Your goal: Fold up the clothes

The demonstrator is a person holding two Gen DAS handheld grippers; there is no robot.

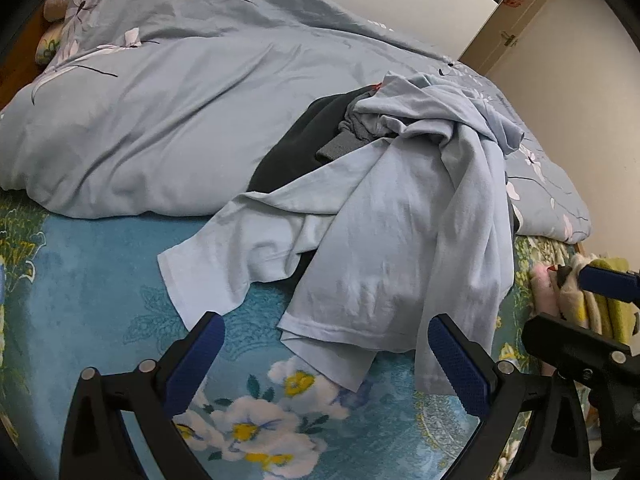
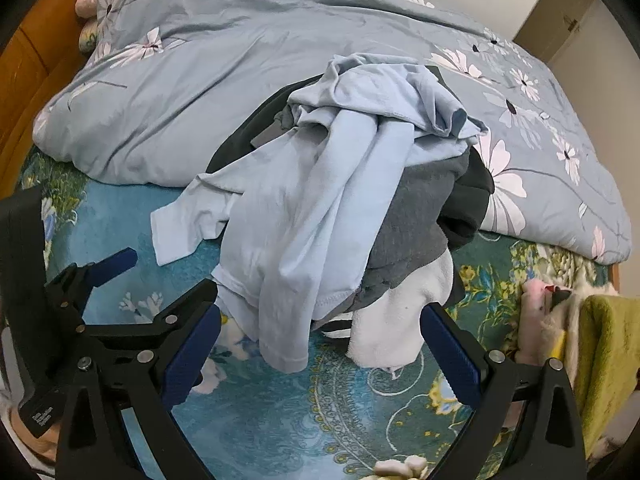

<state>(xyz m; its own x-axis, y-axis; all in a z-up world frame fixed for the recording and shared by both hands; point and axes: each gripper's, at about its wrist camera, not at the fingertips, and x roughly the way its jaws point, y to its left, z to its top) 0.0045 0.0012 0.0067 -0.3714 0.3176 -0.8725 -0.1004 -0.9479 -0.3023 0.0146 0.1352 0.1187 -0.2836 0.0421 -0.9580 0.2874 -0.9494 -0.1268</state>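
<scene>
Left tool [image 1: 326,354]: jaws wide, nothing between them; it hangs over the blanket just short of the shirt's hem.
Right tool [image 2: 320,332]: jaws wide, holding nothing; the pile's low edge lies between its fingers in view, contact unclear.
Shirt [image 1: 384,240]: pale blue, crumpled, draped on top of the pile, one sleeve spread left onto the blanket.
Pile [image 2: 416,216]: grey garment, dark garment and a white fleece piece under the shirt, in the middle of the bed.
Blanket [image 1: 88,280]: teal, flowered, covers the near part of the bed.
Duvet [image 1: 168,120]: grey-blue, flowered, bunched behind the pile.
Bed edge, right: pink and yellow-green cloths [image 2: 600,340].
</scene>
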